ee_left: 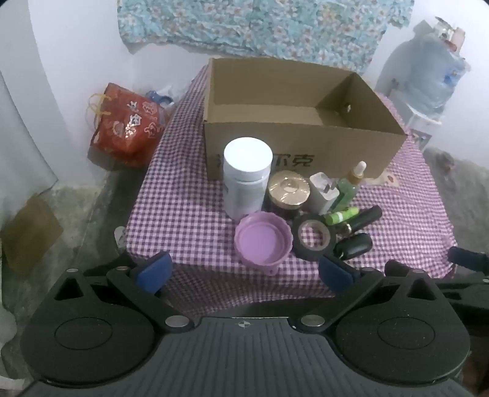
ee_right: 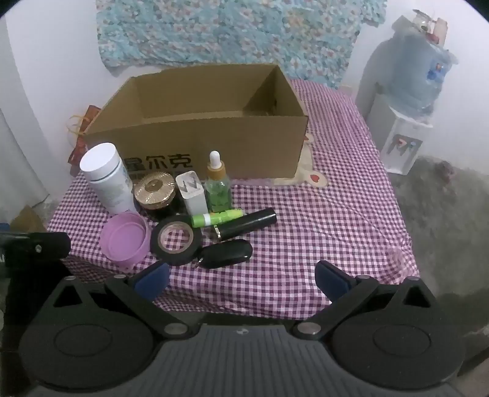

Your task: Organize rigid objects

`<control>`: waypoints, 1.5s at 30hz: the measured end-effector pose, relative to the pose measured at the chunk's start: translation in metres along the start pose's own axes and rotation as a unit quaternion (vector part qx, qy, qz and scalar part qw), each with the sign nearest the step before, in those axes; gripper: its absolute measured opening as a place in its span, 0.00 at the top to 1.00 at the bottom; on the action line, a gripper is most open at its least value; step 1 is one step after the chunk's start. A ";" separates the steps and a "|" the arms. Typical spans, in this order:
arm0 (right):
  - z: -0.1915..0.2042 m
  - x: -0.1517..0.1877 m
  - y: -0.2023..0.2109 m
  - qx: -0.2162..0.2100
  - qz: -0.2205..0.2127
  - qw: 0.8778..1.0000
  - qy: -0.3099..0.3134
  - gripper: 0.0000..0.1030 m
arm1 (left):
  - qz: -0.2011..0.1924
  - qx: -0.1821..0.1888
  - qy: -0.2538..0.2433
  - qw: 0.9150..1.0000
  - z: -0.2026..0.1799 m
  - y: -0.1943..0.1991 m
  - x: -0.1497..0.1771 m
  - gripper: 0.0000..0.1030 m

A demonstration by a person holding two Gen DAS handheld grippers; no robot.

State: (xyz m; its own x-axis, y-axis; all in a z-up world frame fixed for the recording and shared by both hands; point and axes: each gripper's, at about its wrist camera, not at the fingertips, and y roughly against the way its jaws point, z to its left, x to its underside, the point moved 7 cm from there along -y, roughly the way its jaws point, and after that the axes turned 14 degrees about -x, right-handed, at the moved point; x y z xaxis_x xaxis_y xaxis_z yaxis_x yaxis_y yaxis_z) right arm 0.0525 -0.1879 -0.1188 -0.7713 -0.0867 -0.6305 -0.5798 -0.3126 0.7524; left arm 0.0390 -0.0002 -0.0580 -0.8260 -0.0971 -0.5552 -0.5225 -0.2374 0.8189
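Observation:
An open cardboard box [ee_left: 302,143] [ee_right: 214,137] stands at the back of the checked table. In front of it stand a white bottle [ee_left: 247,177] [ee_right: 107,180], a gold-lidded jar [ee_left: 288,191] [ee_right: 155,191], a white charger [ee_left: 322,192] [ee_right: 192,194] and a green dropper bottle [ee_left: 351,186] [ee_right: 217,189]. Nearer lie a purple lid [ee_left: 262,242] [ee_right: 123,239], a black tape roll [ee_left: 313,239] [ee_right: 177,239], a green tube [ee_left: 340,216] [ee_right: 217,218], a black tube [ee_left: 365,220] [ee_right: 247,227] and a black key fob [ee_left: 354,249] [ee_right: 226,258]. My left gripper [ee_left: 244,271] and right gripper [ee_right: 241,278] are open and empty at the table's front edge.
A red gift bag [ee_left: 126,122] sits on the floor left of the table. A water dispenser with a blue bottle [ee_right: 415,91] stands at the right. A floral cloth [ee_left: 259,27] hangs on the back wall. The checked tablecloth [ee_right: 321,213] is bare on the right.

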 end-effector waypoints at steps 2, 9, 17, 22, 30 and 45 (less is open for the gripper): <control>0.000 0.000 0.001 -0.001 -0.004 1.000 0.000 0.00 | 0.002 -0.001 0.000 1.000 0.000 0.000 0.000 0.00; 0.001 0.001 0.004 -0.002 -0.006 1.000 -0.001 0.00 | -0.002 0.001 -0.002 1.000 0.002 0.002 0.003 0.00; 0.007 -0.007 0.008 -0.011 -0.013 1.000 0.001 0.00 | 0.003 -0.007 -0.002 1.000 0.004 0.002 0.002 0.00; 0.006 -0.006 0.010 -0.011 -0.015 1.000 0.000 0.00 | 0.003 -0.007 -0.002 1.000 0.005 0.002 0.003 0.00; 0.007 -0.006 0.010 -0.009 -0.015 1.000 0.002 0.00 | 0.004 -0.008 0.000 1.000 0.007 0.001 0.003 0.00; 0.012 -0.005 0.010 -0.008 -0.013 1.000 0.012 0.00 | 0.005 -0.013 0.000 1.000 0.008 0.000 0.004 0.00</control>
State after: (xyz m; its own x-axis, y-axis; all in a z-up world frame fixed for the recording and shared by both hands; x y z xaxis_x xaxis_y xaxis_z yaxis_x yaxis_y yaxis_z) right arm 0.0479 -0.1793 -0.1057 -0.7491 -0.1002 -0.6548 -0.5956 -0.3307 0.7320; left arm 0.0337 0.0070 -0.0589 -0.8313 -0.0996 -0.5469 -0.5082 -0.2623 0.8203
